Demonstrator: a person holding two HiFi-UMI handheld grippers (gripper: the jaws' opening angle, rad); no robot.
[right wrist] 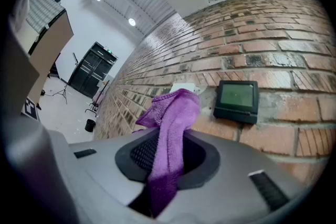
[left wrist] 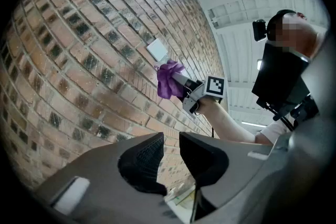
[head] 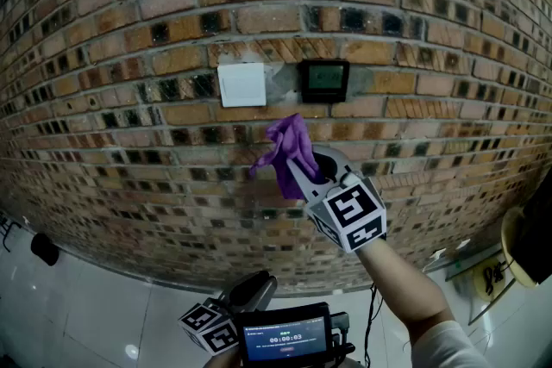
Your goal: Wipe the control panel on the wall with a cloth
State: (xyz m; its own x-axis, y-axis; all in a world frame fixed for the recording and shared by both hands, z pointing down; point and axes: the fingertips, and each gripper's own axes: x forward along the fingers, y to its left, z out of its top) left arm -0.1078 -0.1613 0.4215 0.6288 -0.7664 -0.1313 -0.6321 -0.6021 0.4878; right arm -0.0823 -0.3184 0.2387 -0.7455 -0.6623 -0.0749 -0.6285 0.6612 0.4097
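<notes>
holding our left gripper [head: 257,287] low, jaws slightly apart and empty, we pinch the purple cloth [head: 289,146] in our right gripper [head: 299,175], just below the control panel [head: 323,80]. wiping looks not yet begun; next the cloth probably needs lifting onto the panel.

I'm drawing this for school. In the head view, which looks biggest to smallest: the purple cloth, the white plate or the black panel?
1. The purple cloth, but it is nearer the camera, so its true size is unsure.
2. The black panel and white plate: they look alike, so no ranking.
</notes>
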